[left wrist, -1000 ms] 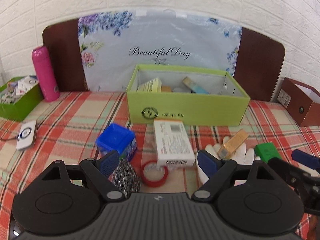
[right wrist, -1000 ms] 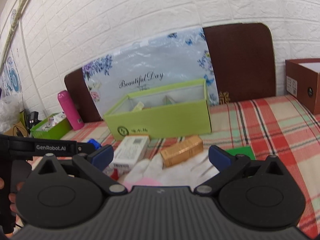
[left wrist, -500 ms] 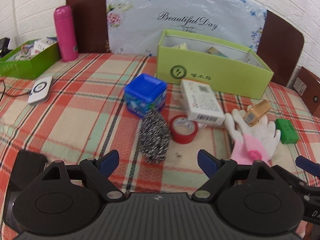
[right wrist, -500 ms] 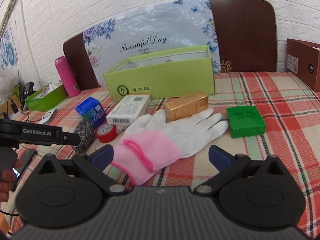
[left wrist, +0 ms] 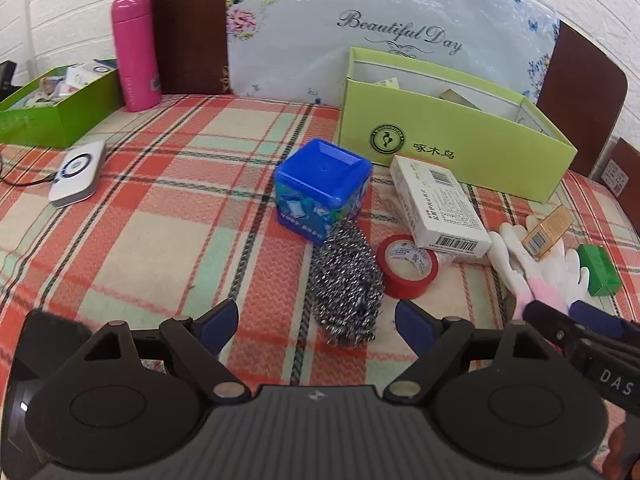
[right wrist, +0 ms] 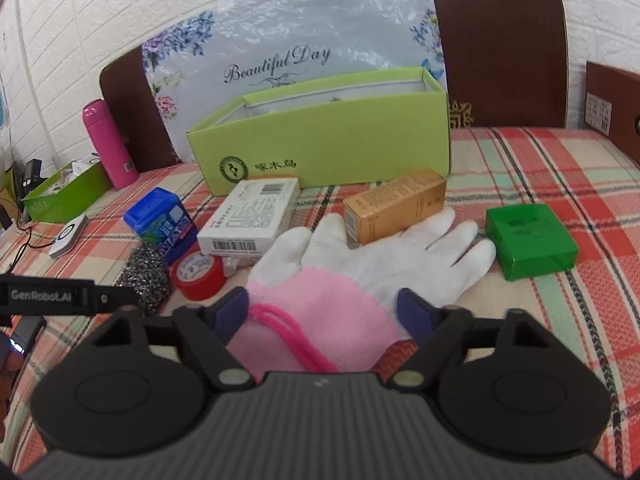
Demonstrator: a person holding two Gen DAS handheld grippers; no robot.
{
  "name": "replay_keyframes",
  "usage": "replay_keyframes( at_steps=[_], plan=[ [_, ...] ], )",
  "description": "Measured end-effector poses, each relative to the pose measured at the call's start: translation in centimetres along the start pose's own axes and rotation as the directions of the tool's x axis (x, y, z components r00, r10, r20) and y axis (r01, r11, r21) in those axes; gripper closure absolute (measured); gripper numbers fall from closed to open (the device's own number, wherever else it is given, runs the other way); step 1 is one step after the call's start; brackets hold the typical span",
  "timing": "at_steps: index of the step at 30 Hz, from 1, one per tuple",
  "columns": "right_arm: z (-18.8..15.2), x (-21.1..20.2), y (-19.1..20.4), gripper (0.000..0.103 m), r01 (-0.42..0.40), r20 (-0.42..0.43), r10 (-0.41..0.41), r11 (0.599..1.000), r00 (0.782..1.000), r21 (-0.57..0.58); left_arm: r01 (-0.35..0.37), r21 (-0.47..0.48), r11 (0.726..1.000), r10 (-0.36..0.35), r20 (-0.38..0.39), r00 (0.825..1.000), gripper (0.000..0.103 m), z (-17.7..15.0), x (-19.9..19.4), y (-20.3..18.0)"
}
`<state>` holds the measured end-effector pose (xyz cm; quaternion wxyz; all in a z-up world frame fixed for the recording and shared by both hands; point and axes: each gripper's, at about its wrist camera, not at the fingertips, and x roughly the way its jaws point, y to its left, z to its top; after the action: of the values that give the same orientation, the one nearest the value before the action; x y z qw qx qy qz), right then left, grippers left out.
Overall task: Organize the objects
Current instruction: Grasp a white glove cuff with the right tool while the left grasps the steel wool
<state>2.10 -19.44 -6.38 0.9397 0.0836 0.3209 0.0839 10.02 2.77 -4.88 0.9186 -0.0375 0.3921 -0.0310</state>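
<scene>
While closing, right tool (right wrist: 322, 313) astride glove cuff (right wrist: 332, 298).

Bare plaid tabletop (left wrist: 160, 240) lay open left of the blue box (left wrist: 320, 184), with only a white charger (left wrist: 78, 172) near its far edge. On the right the way was crowded: steel scourer (left wrist: 344, 284), red tape roll (left wrist: 408, 266), white carton (left wrist: 436, 208), glove (right wrist: 360, 264), gold box (right wrist: 396, 204) and green box (right wrist: 530, 240) lay packed close before the tall lime box (right wrist: 328, 136), which walled off the back.

Left gripper (left wrist: 316, 322) jaws wide apart, right gripper (right wrist: 323, 312) jaws closing.
</scene>
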Motion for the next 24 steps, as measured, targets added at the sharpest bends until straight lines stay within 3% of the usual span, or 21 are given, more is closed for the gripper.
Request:
replay_keyframes(
  at_steps=[1, 2, 3, 4, 6, 8, 10, 13, 17, 20, 22, 24],
  plan=[
    [-0.2, -0.1, -0.3, 0.061, -0.009, -0.005, 0.009, 1.000, 1.000, 0.003, 0.005, 0.005, 1.000, -0.005, -0.001, 1.000, 0.014, 0.1, 0.5, 0.0],
    [-0.3, -0.5, -0.6, 0.067, -0.029, 0.000, 0.029, 1.000, 1.000, 0.005, 0.005, 0.005, 1.000, -0.005, -0.007, 1.000, 0.014, 0.3, 0.9, -0.1],
    [-0.3, -1.0, -0.7, 0.084, -0.031, 0.008, 0.031, 1.000, 0.999, 0.001, 0.002, 0.003, 1.000, -0.002, -0.015, 1.000, 0.014, 0.4, 1.4, -0.1],
    [-0.3, -1.7, -0.7, 0.091, -0.017, 0.017, 0.017, 1.000, 1.000, -0.020, 0.002, 0.001, 1.000, -0.002, -0.019, 1.000, 0.014, 0.5, 1.9, 0.0],
    [-0.4, -3.2, -1.0, 0.093, -0.010, 0.042, 0.012, 0.999, 0.999, -0.050, 0.013, -0.001, 1.000, -0.013, -0.018, 1.000, 0.018, 0.7, 2.3, 0.1],
    [-0.6, -4.7, -1.8, 0.094, -0.015, 0.047, 0.018, 0.998, 0.999, -0.067, 0.057, 0.001, 0.998, -0.057, -0.020, 0.998, 0.044, 0.8, 2.6, 0.3],
    [-1.0, -6.3, -2.8, 0.094, -0.010, 0.036, 0.013, 0.997, 0.999, -0.083, 0.113, -0.016, 0.993, -0.114, -0.042, 0.993, 0.062, 0.7, 2.7, 0.4],
    [-2.2, -8.9, -4.4, 0.094, -0.020, -0.006, 0.019, 0.994, 1.000, -0.107, 0.137, 0.035, 0.990, -0.136, -0.044, 0.990, 0.063, 0.1, 1.5, -0.7],
    [-4.4, -10.9, -5.6, 0.094, -0.041, -0.129, 0.019, 0.985, 0.991, -0.169, 0.235, 0.131, 0.963, -0.224, -0.091, 0.970, 0.063, -2.1, -0.5, -2.1],
    [-5.5, -11.6, -6.6, 0.078, -0.054, -0.173, 0.032, 0.991, 0.984, -0.121, 0.260, 0.190, 0.947, -0.239, -0.125, 0.963, 0.060, -4.0, -1.8, -2.7],
    [-5.4, -11.8, -7.3, 0.027, -0.082, -0.165, 0.075, 0.996, 0.983, -0.036, 0.248, 0.205, 0.947, -0.226, -0.127, 0.966, 0.049, -4.6, -2.3, -2.8],
    [-4.9, -11.7, -7.6, 0.016, -0.076, -0.119, 0.077, 0.997, 0.990, 0.017, 0.226, 0.202, 0.953, -0.208, -0.107, 0.972, 0.040, -4.5, -2.4, -2.8]
  ],
)
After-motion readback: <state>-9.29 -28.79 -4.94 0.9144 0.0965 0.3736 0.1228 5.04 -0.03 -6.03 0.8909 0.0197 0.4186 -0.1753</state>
